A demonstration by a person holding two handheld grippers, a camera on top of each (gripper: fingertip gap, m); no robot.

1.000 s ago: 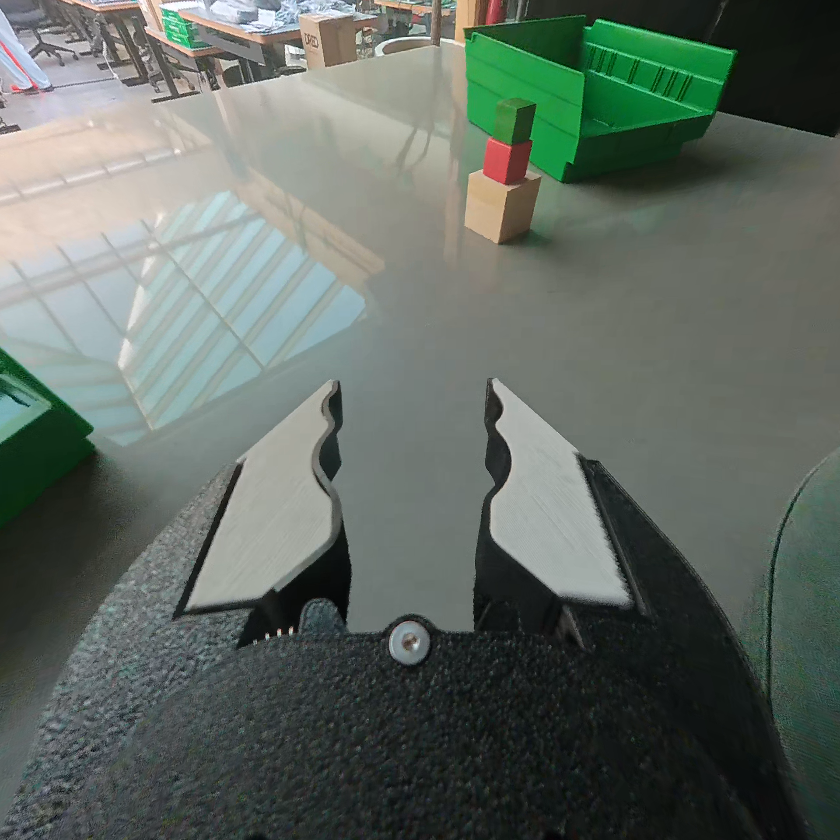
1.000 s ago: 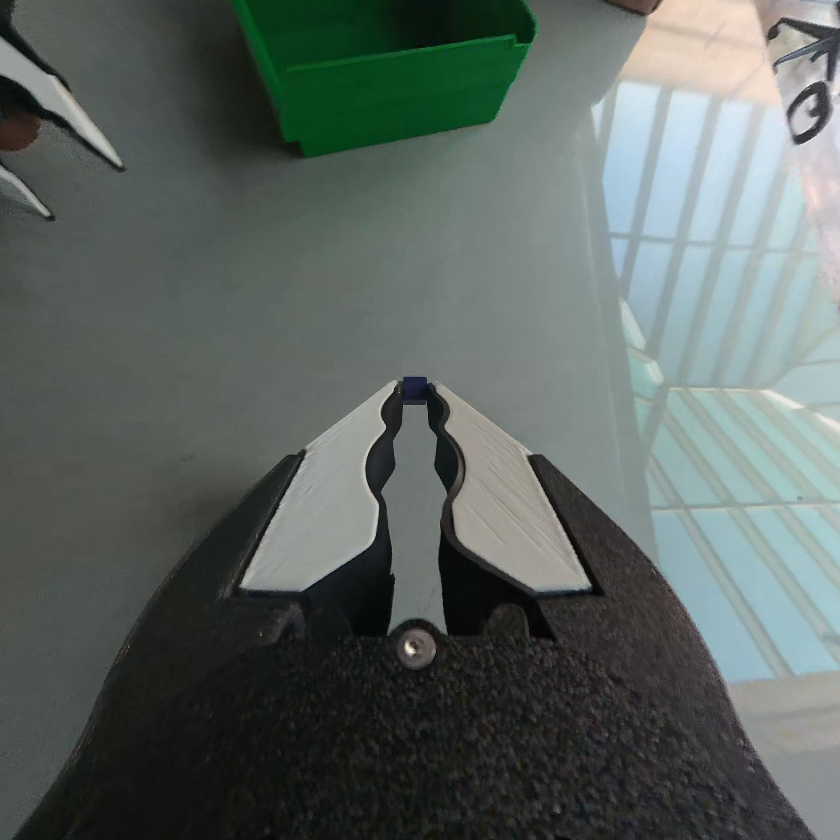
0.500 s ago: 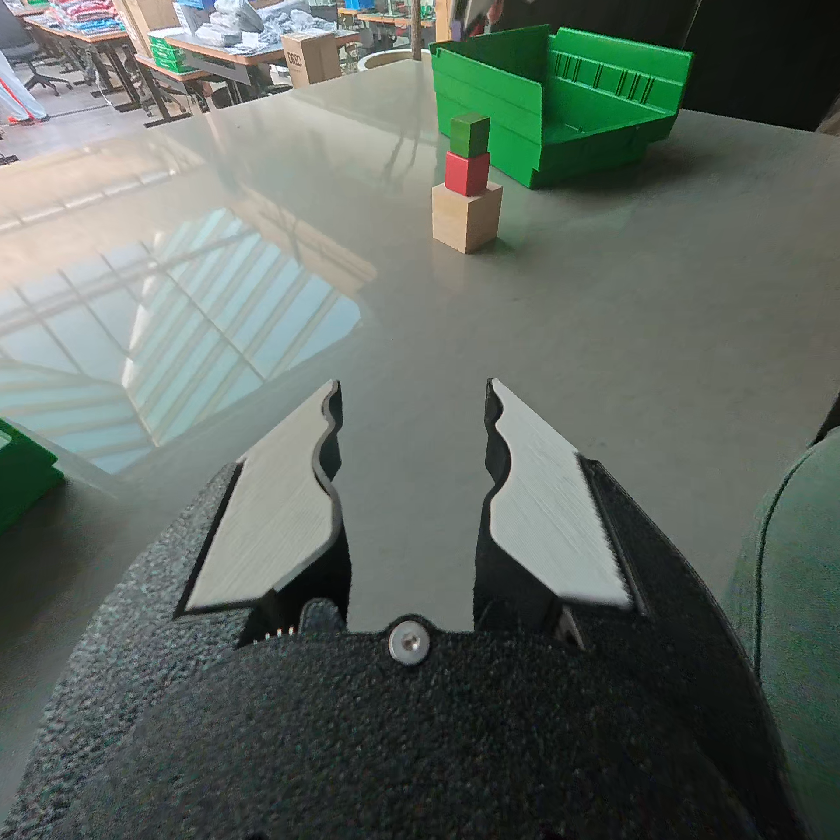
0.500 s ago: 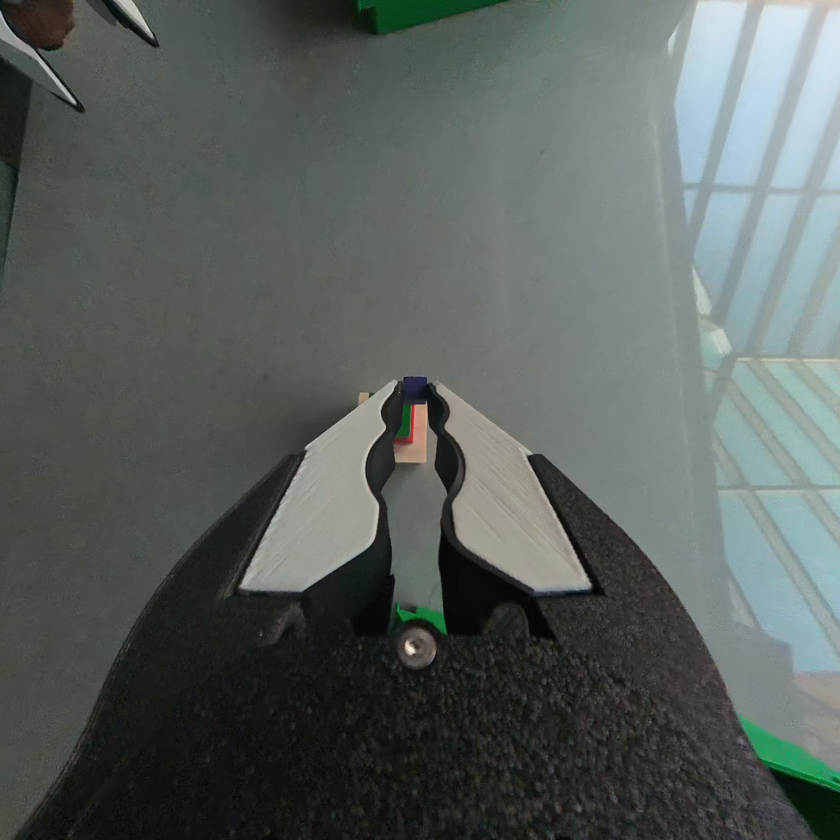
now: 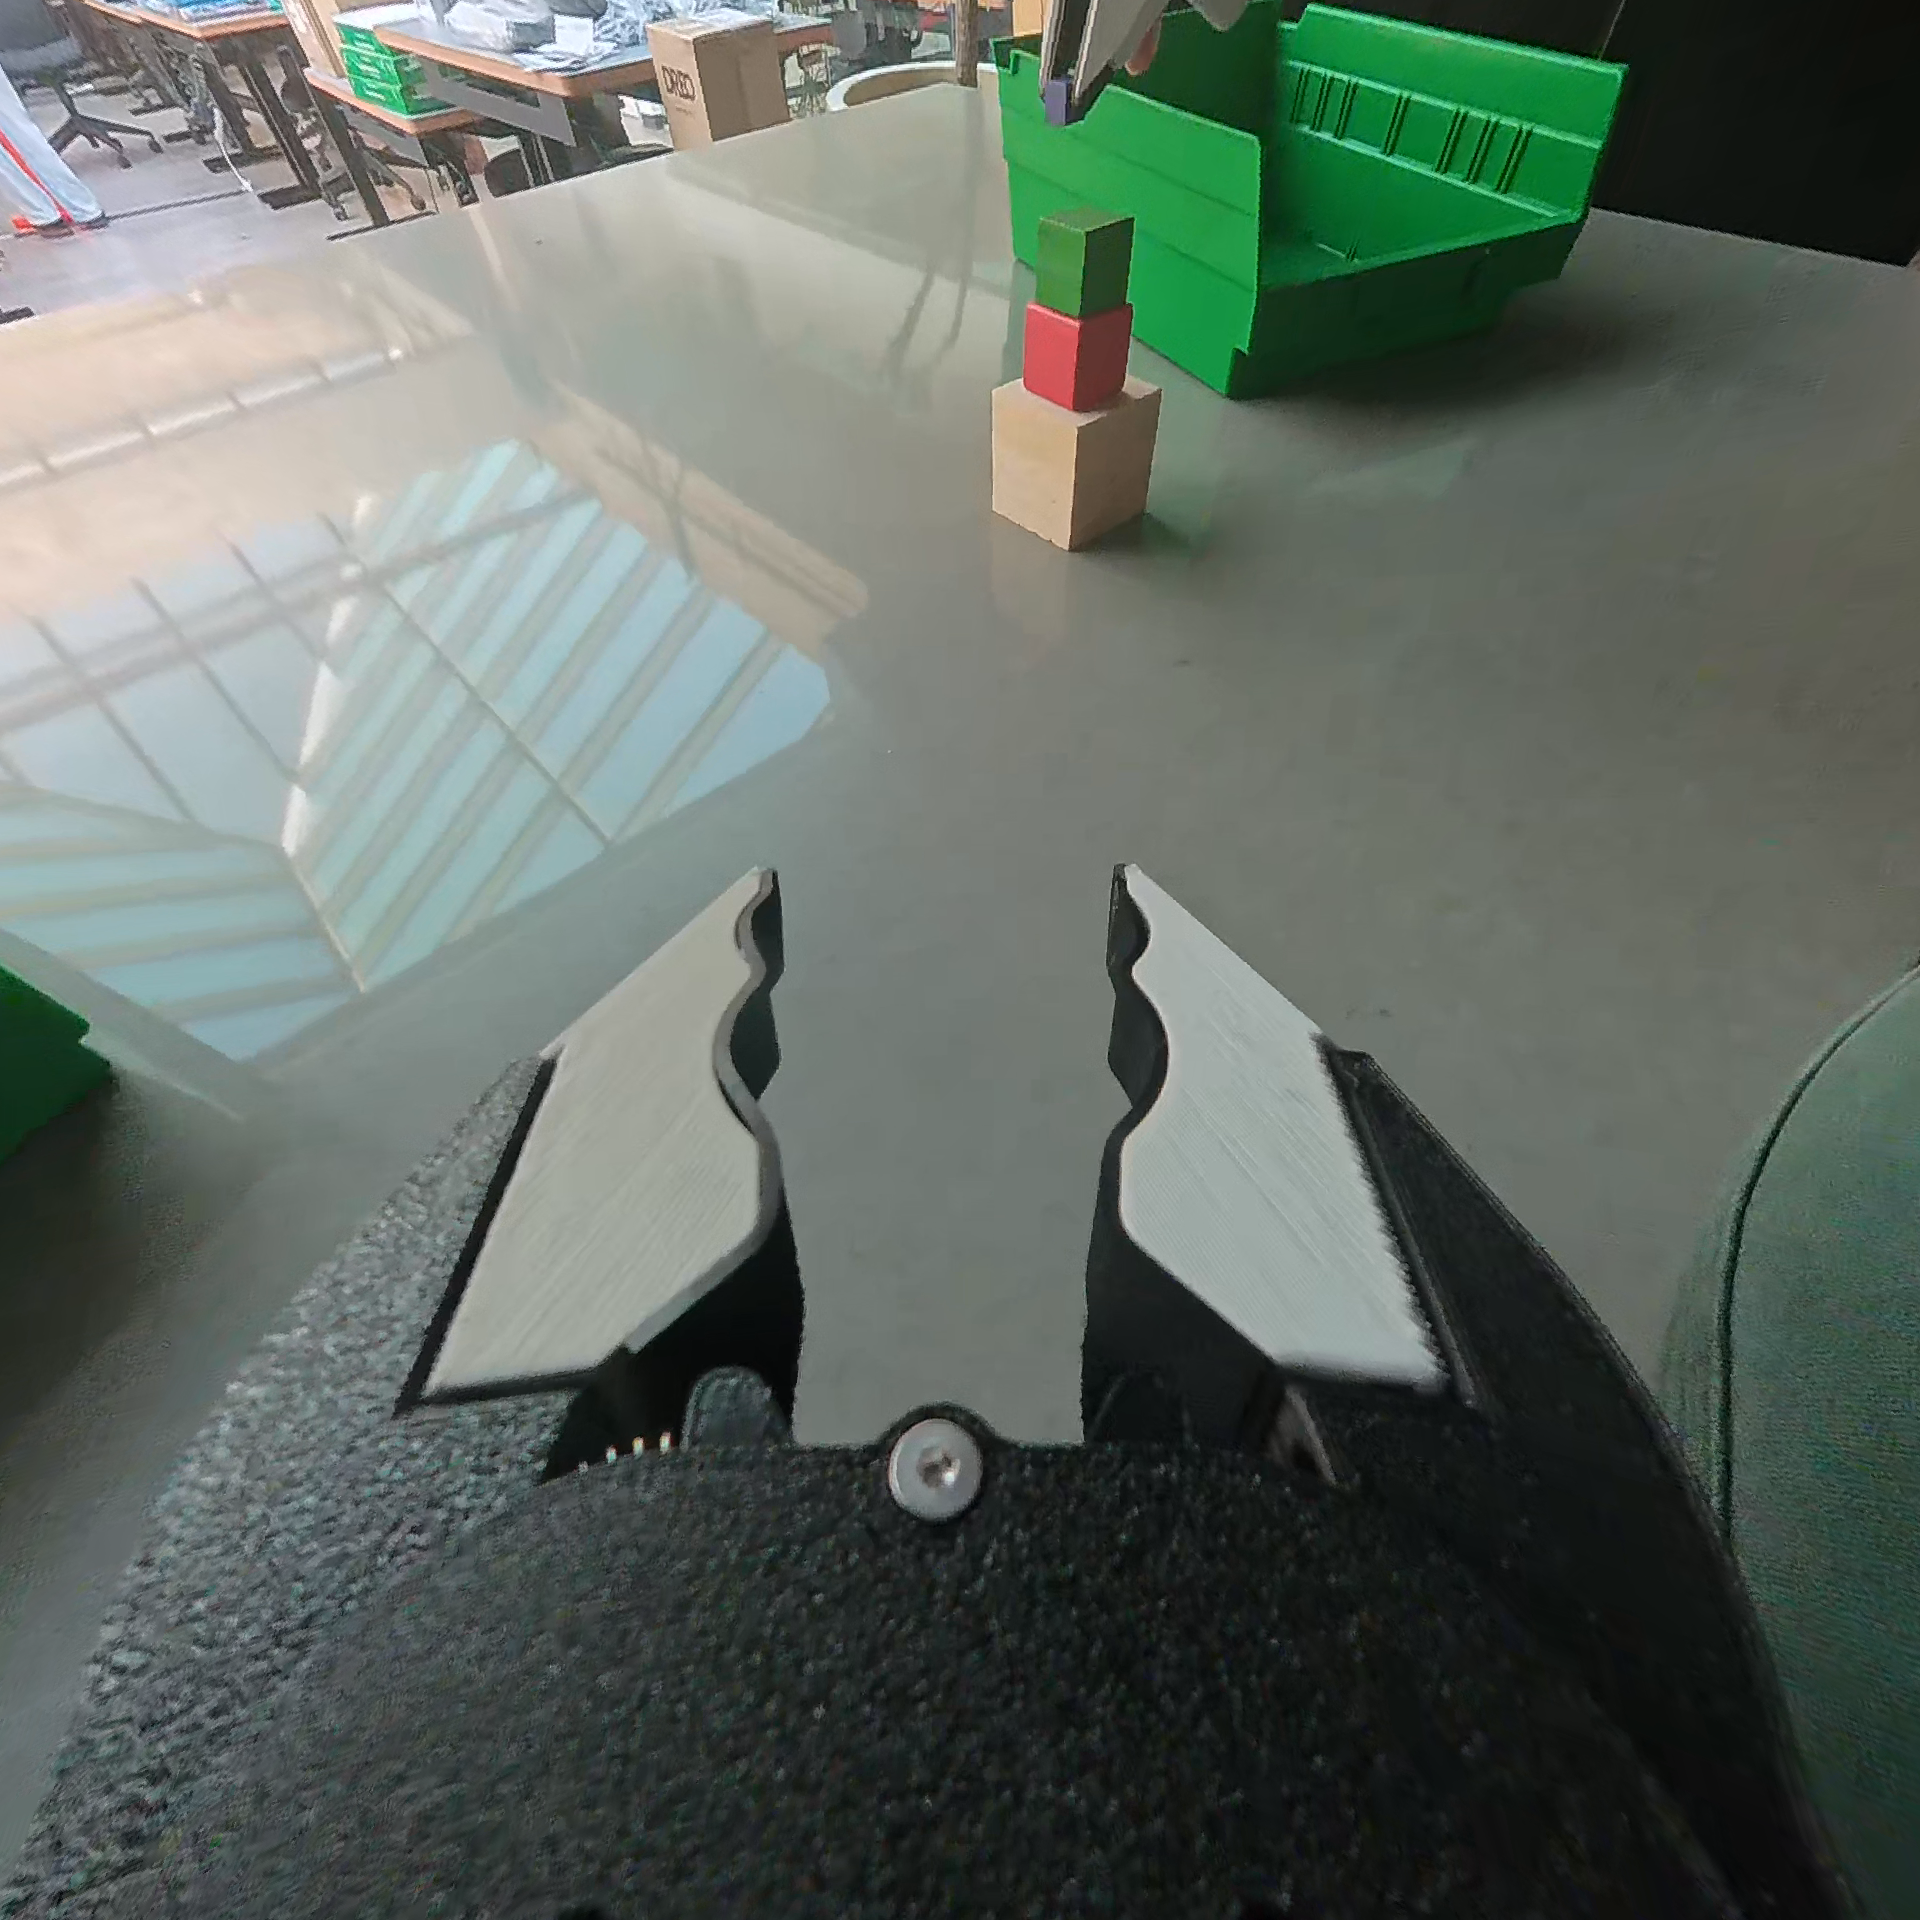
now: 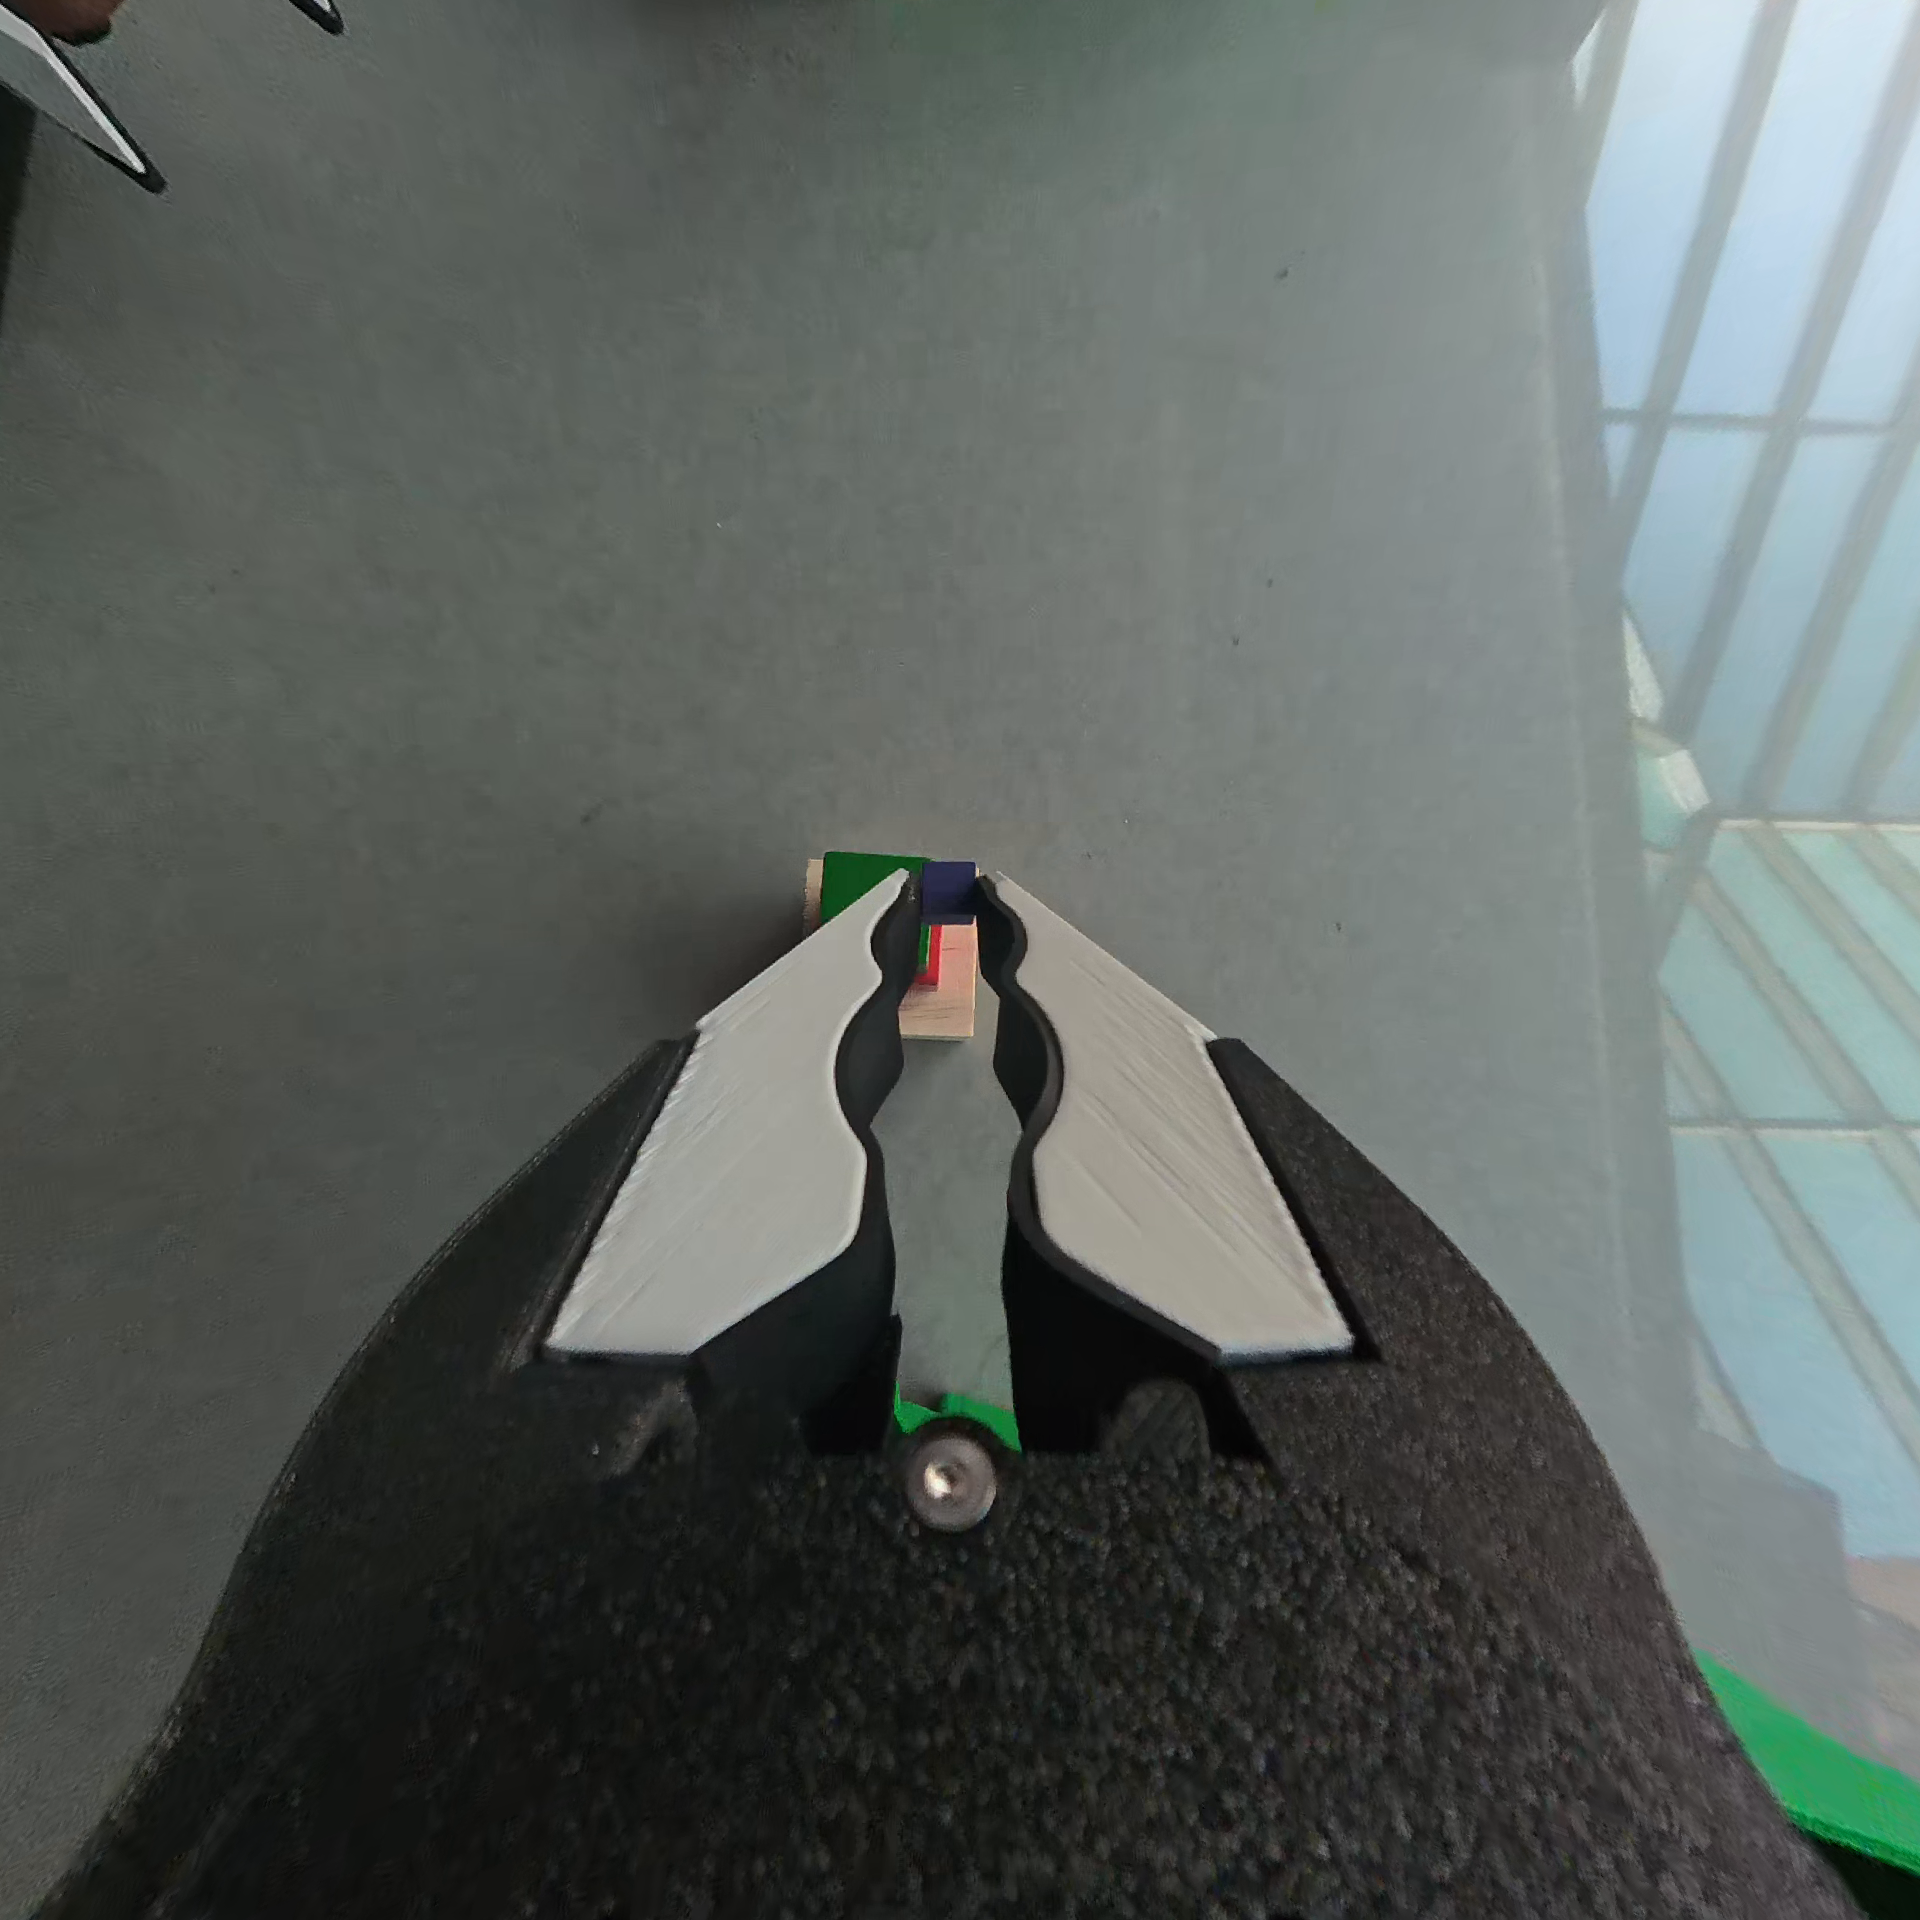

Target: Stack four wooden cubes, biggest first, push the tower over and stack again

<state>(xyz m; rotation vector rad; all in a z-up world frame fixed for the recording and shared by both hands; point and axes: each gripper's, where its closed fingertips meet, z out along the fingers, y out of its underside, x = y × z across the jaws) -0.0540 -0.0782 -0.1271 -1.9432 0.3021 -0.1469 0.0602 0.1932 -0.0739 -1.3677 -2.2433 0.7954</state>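
Note:
A stack stands on the grey table (image 5: 1351, 727): a wooden cube (image 5: 1075, 473) at the bottom, a red cube (image 5: 1075, 353) on it, a green cube (image 5: 1084, 262) on top. My right gripper (image 6: 948, 883) is shut on a small blue cube (image 6: 948, 888) and hangs high above the stack, pointing down; the green cube (image 6: 868, 878) and wooden cube (image 6: 940, 1003) show below its fingers. The right gripper with the blue cube (image 5: 1058, 101) also shows at the top of the left wrist view. My left gripper (image 5: 943, 894) is open and empty, low over the table, well short of the stack.
A large green bin (image 5: 1351, 208) stands behind the stack. Another green bin edge (image 5: 36, 1070) is at the left. A green sleeve (image 5: 1808, 1299) is at the right. Desks and a cardboard box stand beyond the table. The left gripper's fingers (image 6: 73, 114) show top left in the right wrist view. The tips of one gripper are about 30 cm away from the tips of the other.
My right gripper has carried the blue cube over the table to above the stack. My left gripper has shifted a little, still open.

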